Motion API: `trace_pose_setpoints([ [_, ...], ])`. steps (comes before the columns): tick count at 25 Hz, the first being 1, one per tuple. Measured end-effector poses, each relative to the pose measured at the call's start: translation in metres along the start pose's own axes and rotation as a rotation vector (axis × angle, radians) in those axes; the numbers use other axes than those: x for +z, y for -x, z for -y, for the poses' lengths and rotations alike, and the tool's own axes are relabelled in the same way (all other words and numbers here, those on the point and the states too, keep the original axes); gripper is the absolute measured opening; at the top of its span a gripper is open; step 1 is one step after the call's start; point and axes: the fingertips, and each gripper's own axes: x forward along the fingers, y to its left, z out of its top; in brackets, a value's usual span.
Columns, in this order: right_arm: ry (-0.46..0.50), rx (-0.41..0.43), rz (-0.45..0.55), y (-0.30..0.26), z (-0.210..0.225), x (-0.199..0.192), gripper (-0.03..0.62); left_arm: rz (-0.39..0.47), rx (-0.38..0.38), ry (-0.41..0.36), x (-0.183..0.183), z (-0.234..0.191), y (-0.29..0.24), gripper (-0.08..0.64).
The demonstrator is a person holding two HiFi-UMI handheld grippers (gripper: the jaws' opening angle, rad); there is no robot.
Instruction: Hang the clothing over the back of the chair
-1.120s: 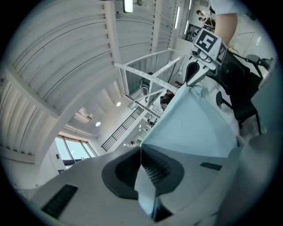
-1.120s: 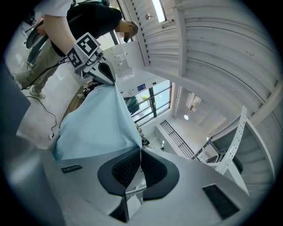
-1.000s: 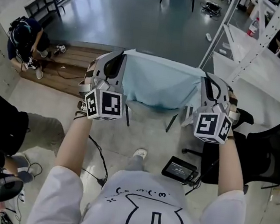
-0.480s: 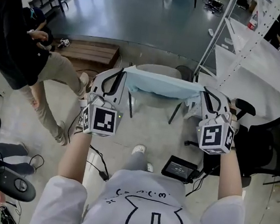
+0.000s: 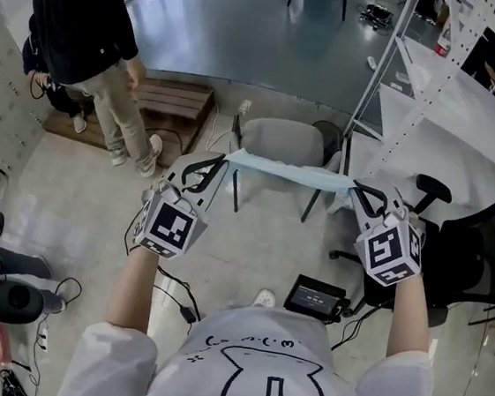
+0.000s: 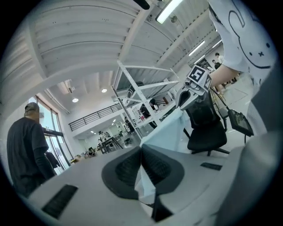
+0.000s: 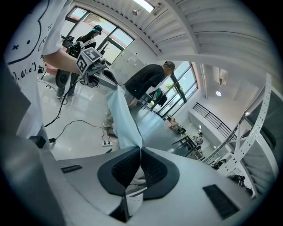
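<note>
1. Both my claws are clenched on the pale blue cloth garment (image 5: 291,169). My left gripper (image 5: 219,161) pinches one end and my right gripper (image 5: 356,190) pinches the other, so the fabric runs as a taut band between them.
2. The band hangs in the air across the near side of the grey padded chair (image 5: 281,139). As far as I can judge, it is not yet resting on the chair.
3. I take this to be the carry-in step, with the draping itself not yet done. Next I must bring the band over the top of the backrest, lower it so fabric falls on both sides, then let go with both claws. From above I cannot tell exactly where the backrest's top edge lies.
4. A black office chair (image 5: 468,253) stands close by my right arm and could crowd it. A black flat device (image 5: 314,296) and cables lie on the floor near my feet. The white metal rack (image 5: 437,90) is just beyond the grey chair. A person in a black top (image 5: 86,15) stands by a wooden pallet (image 5: 174,100), well apart from me.
</note>
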Motion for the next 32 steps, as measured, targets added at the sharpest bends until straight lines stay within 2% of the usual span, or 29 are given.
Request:
trace_pose_setpoints([
  [3, -0.013, 0.056, -0.050, 0.005, -0.018, -0.002, -0.006, -0.031, -0.083, 0.007, -0.006, 0.013, 0.010, 0.014],
  [6, -0.023, 0.155, -0.120, 0.010, -0.043, -0.008, -0.006, -0.071, -0.175, 0.023, -0.016, 0.031, 0.020, 0.014],
  [12, -0.042, 0.326, -0.228, 0.013, -0.085, -0.025, -0.006, -0.198, -0.412, 0.018, -0.050, 0.074, 0.030, 0.014],
  [17, -0.015, 0.461, -0.305, 0.013, -0.115, -0.035, -0.006, -0.291, -0.541, 0.024, -0.072, 0.095, 0.032, 0.014],
  [23, -0.030, 0.608, -0.381, 0.014, -0.145, -0.059, -0.006, -0.410, -0.662, 0.047, -0.097, 0.120, 0.027, 0.014],
  [27, -0.064, 0.673, -0.408, 0.002, -0.165, -0.078, -0.006, -0.485, -0.704, 0.062, -0.122, 0.138, 0.018, 0.015],
  [29, -0.090, 0.676, -0.424, -0.009, -0.170, -0.088, -0.005, -0.516, -0.714, 0.080, -0.133, 0.143, 0.011, 0.017],
  [32, -0.097, 0.626, -0.493, -0.026, -0.169, -0.110, -0.005, -0.565, -0.722, 0.091, -0.150, 0.152, 0.001, 0.018],
])
